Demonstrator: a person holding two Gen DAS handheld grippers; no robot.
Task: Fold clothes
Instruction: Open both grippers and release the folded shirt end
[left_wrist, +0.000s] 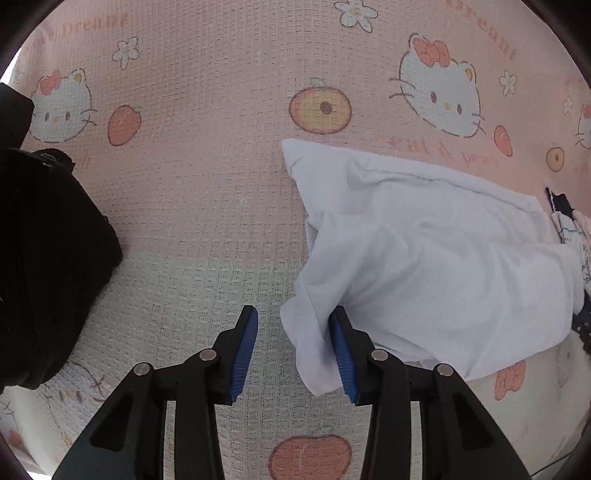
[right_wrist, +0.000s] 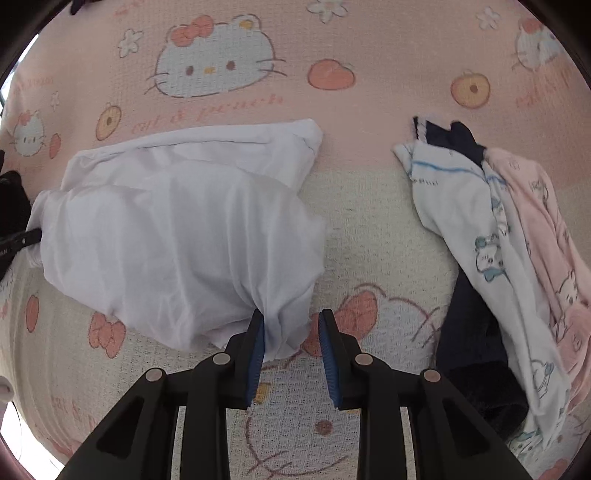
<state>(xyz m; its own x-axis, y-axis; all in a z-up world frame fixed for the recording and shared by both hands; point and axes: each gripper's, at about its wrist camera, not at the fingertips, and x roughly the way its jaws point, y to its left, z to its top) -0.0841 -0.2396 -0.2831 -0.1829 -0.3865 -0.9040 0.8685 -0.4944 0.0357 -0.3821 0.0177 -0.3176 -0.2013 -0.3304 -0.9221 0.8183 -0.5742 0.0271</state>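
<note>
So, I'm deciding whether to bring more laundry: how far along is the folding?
Partly folded white cotton garment lies between both open grippers: left gripper, right gripper. Neither grips it. Left: the crumpled pile of printed white, pink and navy clothes, and the black garment.

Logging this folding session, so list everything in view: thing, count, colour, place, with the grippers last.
White garment: one, white, crumpled mid-blanket; its corners lie between both grippers' open fingers.
Black garment: one, black, bunched at the left of the left wrist view.
Clothes pile: one heap, white printed, pink printed and dark navy pieces, right of the white garment.
Blanket: one, pink and cream with cat and peach prints, under everything.
Left gripper: one, black with blue pads, open, at the white garment's near left corner.
Right gripper: one, black with blue pads, open, at its near right corner.
</note>
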